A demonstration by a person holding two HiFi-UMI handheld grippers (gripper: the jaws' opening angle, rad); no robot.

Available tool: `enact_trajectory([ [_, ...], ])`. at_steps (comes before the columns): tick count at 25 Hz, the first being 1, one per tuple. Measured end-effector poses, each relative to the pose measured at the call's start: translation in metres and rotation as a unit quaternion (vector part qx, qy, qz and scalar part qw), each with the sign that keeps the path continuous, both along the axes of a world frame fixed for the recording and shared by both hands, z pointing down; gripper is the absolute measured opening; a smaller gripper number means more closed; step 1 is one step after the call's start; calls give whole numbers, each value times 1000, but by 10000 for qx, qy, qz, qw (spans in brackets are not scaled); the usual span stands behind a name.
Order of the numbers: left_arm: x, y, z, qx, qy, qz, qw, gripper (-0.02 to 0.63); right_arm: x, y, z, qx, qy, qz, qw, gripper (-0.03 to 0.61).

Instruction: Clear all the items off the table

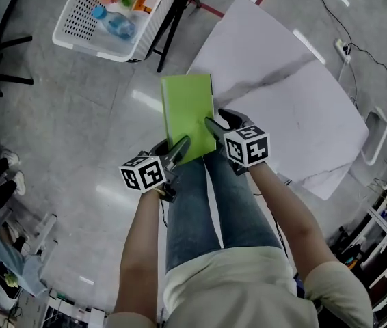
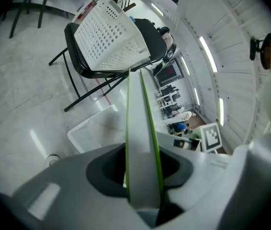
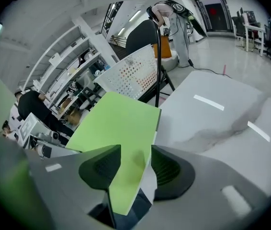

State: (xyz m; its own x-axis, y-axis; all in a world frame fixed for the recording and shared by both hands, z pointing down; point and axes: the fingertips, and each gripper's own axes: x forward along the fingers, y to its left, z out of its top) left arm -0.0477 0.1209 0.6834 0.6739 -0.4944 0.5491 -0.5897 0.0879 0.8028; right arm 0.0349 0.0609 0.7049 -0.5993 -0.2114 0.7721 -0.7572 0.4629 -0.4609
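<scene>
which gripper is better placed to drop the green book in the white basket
Left gripper, probably: it grips the green book on the side nearer the white basket, which its view faces.

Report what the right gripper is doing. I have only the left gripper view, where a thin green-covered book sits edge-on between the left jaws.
Observer: The right gripper is clamped on that same flat green book, at its near right corner.
Operator: Tell me what is in the basket on the chair ahead.
Observer: The white perforated plastic basket holds a clear plastic bottle with a blue cap, among other items.
Operator: Check the table for leftovers.
Observer: The part of the white marble-patterned table top that shows in the head view is bare.
</scene>
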Motion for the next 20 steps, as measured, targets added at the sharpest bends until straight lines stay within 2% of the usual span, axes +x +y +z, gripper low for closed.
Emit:
enact_trajectory([
  [5,12,6,-34,40,-13,-498,9988,138,19,-4,-42,155,12,-132,9998,189],
  [10,29,-1,-76,204,-64,-907,9956,138,36,-6,-83,406,115,-553,9976,186],
  [14,42,-3,-110,370,-151,-942,9947,138,45,1,-117,543,63,-741,9958,184],
  [20,55,-9,-151,561,-347,-1058,9922,137,59,0,-160,699,-91,-673,9952,178],
])
